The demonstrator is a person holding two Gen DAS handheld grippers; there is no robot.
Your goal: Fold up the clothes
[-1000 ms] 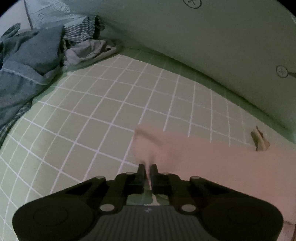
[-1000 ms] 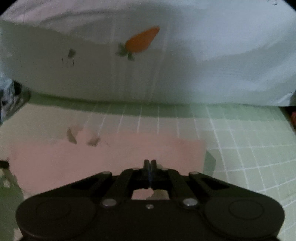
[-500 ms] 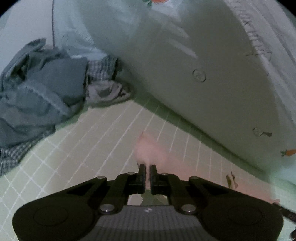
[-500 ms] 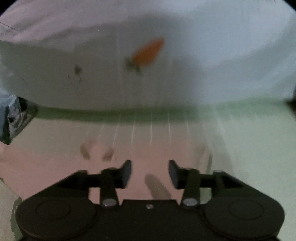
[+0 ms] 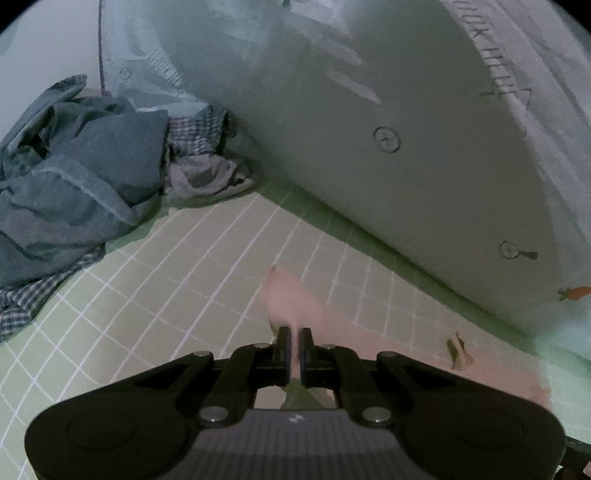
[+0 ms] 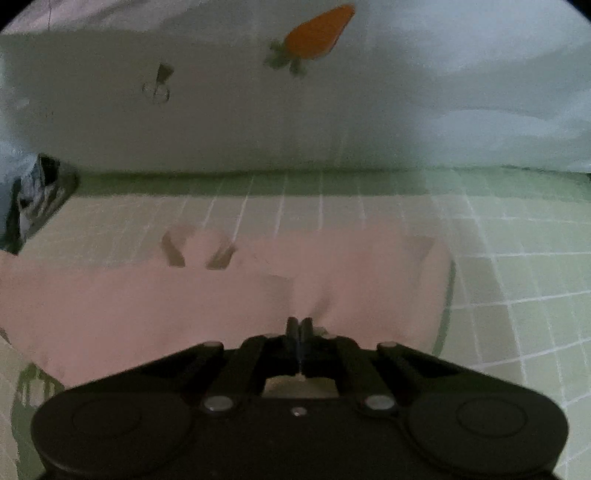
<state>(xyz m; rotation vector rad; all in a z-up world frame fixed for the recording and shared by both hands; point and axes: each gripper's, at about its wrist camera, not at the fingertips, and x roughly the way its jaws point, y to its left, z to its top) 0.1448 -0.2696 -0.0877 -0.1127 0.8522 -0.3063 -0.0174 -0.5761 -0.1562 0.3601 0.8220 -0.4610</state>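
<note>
Both grippers' fingers, left (image 5: 294,338) and right (image 6: 299,326), pinch pink cloth (image 6: 221,295).

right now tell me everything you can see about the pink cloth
The pink cloth is soft, plain, thin fabric spread mostly flat on the green grid mat, with two small brownish marks near its far edge. The right tool pinches its near edge, puckering it; the left tool is shut on another raised edge.

The dark lettering on the white cover (image 5: 406,122) is too blurred for me to read; beside it I see only carrot (image 6: 317,35) pictures.
</note>
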